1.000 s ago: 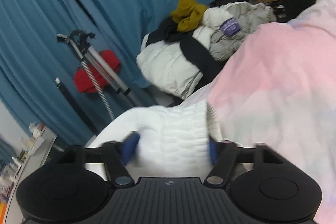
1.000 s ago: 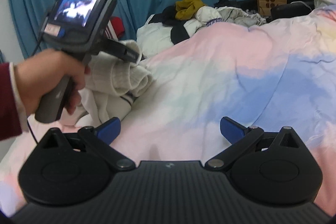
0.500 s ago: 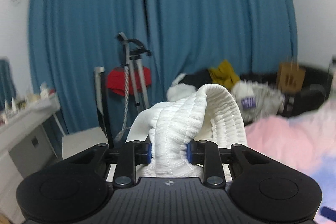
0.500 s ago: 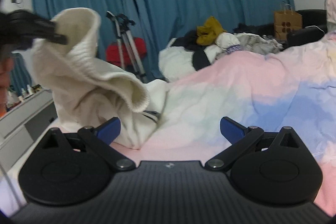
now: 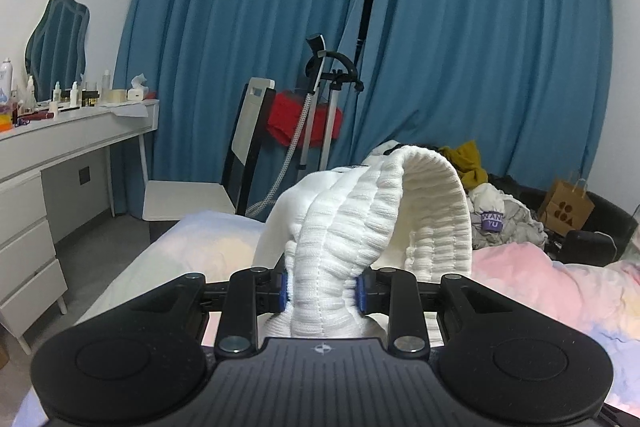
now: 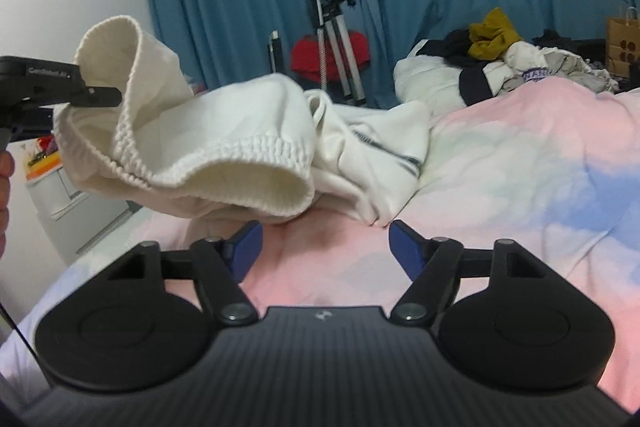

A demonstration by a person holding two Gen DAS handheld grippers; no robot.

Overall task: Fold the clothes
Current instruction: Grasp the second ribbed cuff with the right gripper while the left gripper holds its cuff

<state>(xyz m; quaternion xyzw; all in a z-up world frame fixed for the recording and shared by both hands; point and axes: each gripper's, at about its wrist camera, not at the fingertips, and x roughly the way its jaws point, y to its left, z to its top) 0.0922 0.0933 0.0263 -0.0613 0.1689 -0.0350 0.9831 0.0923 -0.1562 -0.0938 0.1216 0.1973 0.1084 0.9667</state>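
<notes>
My left gripper (image 5: 322,293) pinches the ribbed hem of the white sweater (image 6: 224,151), holding it up above the bed (image 6: 520,163). My right gripper (image 6: 325,241) has just been narrowing with nothing between its pads, just beneath the sweater's drooping hem, while the sweater's far end trails onto the bed.
</notes>
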